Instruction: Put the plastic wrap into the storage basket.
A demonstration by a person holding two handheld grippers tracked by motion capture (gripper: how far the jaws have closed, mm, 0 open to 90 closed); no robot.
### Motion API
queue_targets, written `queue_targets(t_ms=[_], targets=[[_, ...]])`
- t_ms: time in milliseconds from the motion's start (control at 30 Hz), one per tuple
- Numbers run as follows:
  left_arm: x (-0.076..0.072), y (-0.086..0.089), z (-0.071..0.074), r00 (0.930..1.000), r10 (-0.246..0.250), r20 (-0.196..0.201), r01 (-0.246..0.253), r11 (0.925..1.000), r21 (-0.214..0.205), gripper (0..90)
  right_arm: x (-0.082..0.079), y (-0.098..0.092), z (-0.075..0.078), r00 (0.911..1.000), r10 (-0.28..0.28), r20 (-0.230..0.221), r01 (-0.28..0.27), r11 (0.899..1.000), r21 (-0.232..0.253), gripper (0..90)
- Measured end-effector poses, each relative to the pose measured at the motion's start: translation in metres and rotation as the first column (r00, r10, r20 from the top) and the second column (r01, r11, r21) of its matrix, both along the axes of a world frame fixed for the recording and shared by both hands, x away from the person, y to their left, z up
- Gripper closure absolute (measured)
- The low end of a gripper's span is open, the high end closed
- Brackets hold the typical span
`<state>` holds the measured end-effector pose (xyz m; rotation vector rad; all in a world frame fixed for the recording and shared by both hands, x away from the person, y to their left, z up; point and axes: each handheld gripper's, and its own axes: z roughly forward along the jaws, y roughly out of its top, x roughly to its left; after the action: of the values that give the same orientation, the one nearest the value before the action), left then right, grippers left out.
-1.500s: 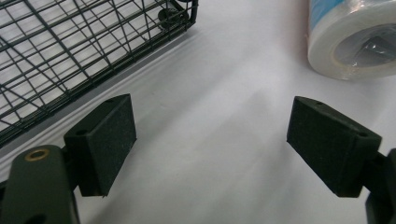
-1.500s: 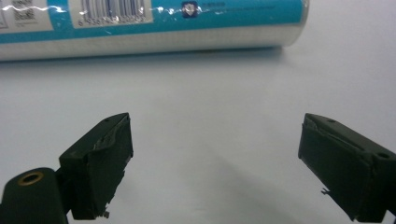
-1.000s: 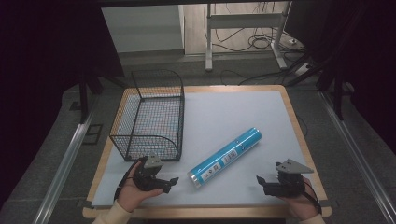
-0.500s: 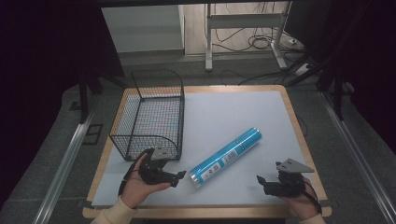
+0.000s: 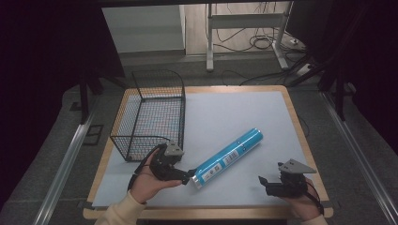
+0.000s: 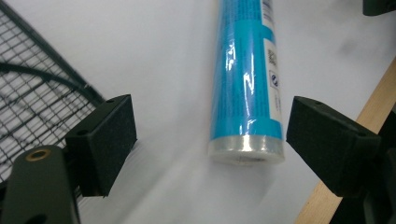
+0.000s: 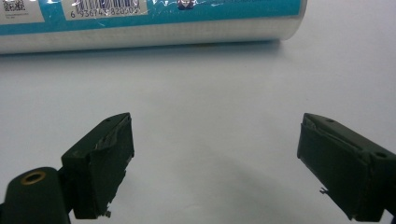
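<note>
Both grippers are released right now: the left gripper point(image 5: 187, 176) hangs jaws spread at the near capped end of the blue tube point(image 5: 228, 158), lying diagonally on the white mat beside the wire basket point(image 5: 141, 123), while the right gripper point(image 5: 263, 182) waits nearby, probably so the left can grab first.

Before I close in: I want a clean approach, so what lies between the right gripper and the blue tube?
Nothing: in the right gripper view, bare white tabletop runs from the open right gripper to the blue tube.

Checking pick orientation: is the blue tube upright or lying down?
Lying down. The blue tube rests lengthwise on the table, its capped end toward the left gripper.
</note>
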<state>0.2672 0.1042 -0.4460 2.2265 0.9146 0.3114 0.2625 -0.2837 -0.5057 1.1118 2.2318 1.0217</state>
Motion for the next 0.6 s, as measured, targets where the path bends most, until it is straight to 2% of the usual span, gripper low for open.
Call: queue_targets(t_ms=[67, 333, 600], targets=[[0.001, -0.003, 0.003, 0.9999, -0.008, 0.010, 0.008, 0.9999, 0.006, 15.2, 0.000, 0.000, 0.000, 1.0000, 0.000, 0.000, 0.000, 1.000, 0.000, 11.1], [0.007, -0.015, 0.007, 0.9993, -0.035, 0.010, 0.035, 0.9994, 0.008, 15.0, 0.000, 0.001, 0.000, 1.0000, 0.001, -0.001, -0.001, 1.000, 0.000, 11.0], [0.011, -0.023, 0.009, 0.9991, -0.040, 0.015, 0.040, 0.9992, 0.006, 14.4, -0.001, 0.001, 0.000, 1.0000, 0.001, 0.002, -0.001, 1.000, -0.001, 11.0]])
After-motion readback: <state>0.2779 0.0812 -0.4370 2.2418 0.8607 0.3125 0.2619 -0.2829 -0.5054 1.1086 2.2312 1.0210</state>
